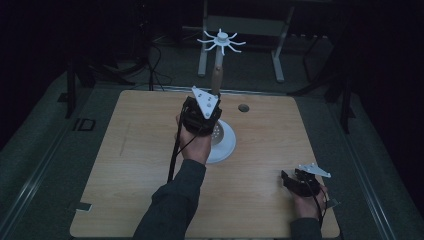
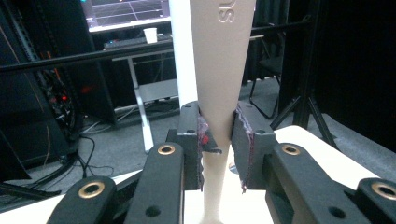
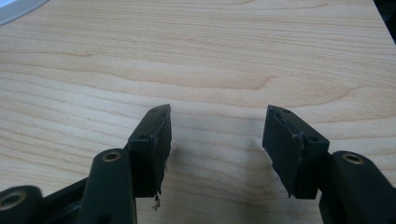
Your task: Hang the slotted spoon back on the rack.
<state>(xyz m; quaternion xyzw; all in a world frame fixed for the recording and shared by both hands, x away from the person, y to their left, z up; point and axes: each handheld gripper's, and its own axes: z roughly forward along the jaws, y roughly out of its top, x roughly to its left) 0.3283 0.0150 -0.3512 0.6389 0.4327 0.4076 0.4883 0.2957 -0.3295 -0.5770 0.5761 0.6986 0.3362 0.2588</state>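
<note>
A white stand rises from a round base (image 1: 226,145) at the middle of the wooden table (image 1: 125,150), with a crown of hooks (image 1: 221,41) on top. My left gripper (image 1: 207,107) is held up beside its pole. Its jaws are shut on a beige, tapered utensil handle (image 2: 219,70) with raised lettering, which stands upright; from above the handle (image 1: 216,77) looks brown. The stand's white pole (image 2: 183,51) is just behind it. What is at the handle's lower end I cannot see. My right gripper (image 1: 286,179) rests near the table's front right, jaws open over bare wood (image 3: 217,121).
A small round hole (image 1: 243,107) sits in the tabletop right of the stand. A grey tag (image 1: 82,206) lies at the front left corner. Beyond the table stand a white desk frame (image 1: 277,55), dark tripod legs, a monitor (image 2: 126,11) and a paper cup (image 2: 150,35).
</note>
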